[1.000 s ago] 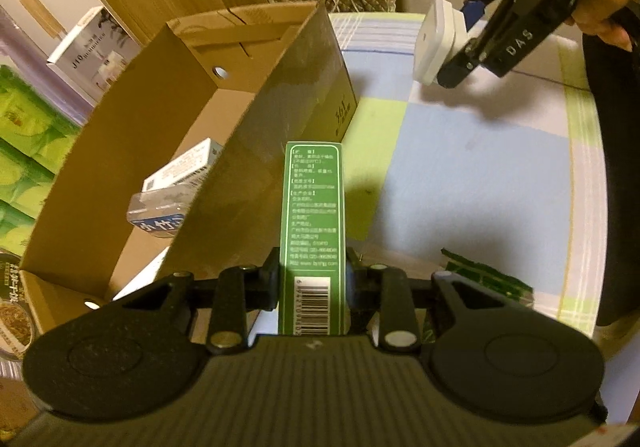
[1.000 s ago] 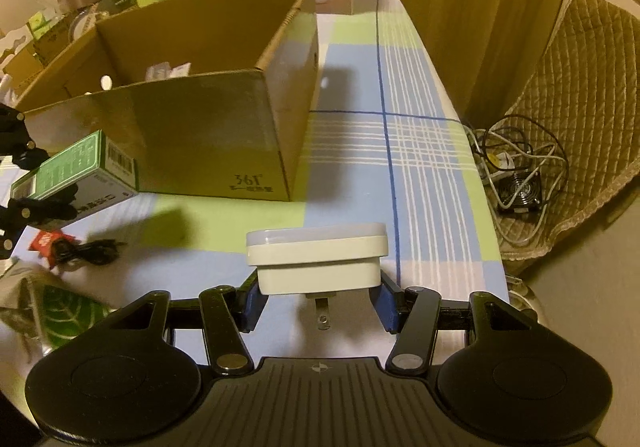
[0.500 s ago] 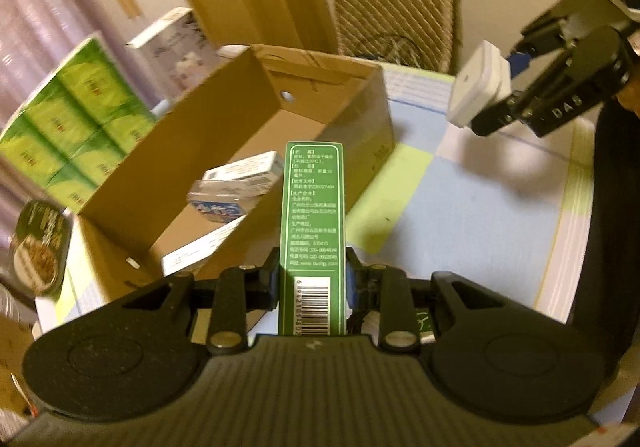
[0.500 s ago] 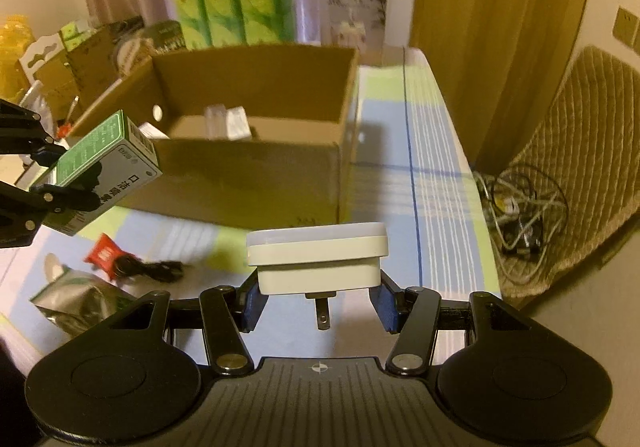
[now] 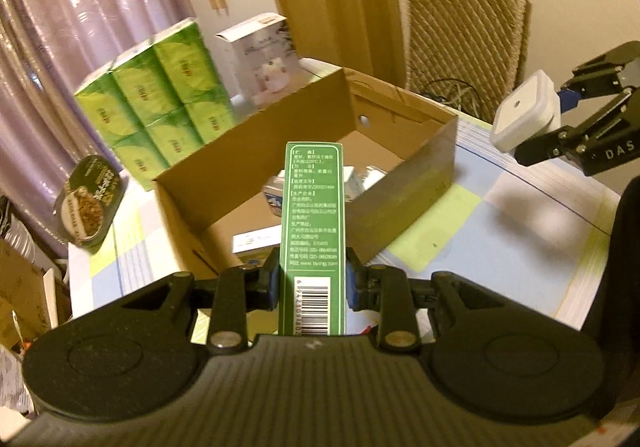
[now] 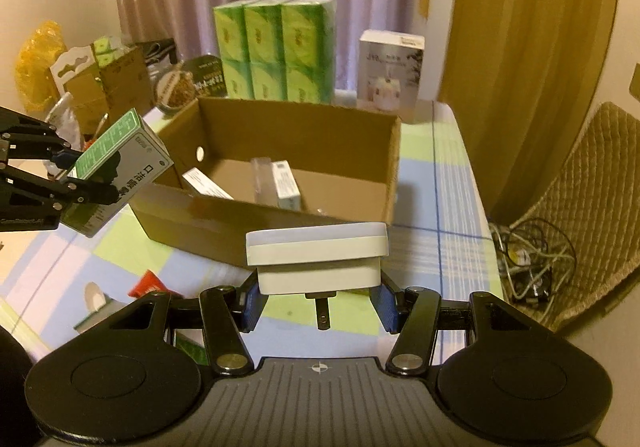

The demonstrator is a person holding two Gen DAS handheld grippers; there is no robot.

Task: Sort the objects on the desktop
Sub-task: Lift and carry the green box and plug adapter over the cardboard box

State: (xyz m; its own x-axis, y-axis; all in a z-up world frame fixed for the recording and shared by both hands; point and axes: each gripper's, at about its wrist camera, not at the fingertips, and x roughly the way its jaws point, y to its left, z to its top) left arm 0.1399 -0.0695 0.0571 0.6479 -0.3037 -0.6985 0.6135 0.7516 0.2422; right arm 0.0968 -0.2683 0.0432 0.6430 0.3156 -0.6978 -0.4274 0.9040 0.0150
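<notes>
Checkered counter (image 6: 448, 183) carries an open cardboard box (image 6: 288, 151). Left gripper (image 5: 312, 279) jaws clamp a green carton (image 5: 314, 215) and right gripper (image 6: 318, 299) jaws clamp a white plug adapter (image 6: 318, 259), both just short of the box's near wall; released here, either might land outside.

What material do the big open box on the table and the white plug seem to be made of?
The open box looks like plain brown corrugated cardboard, matte, with raw cut edges. The white plug seems to be smooth moulded plastic, slightly glossy, with a metal prong below.
</notes>
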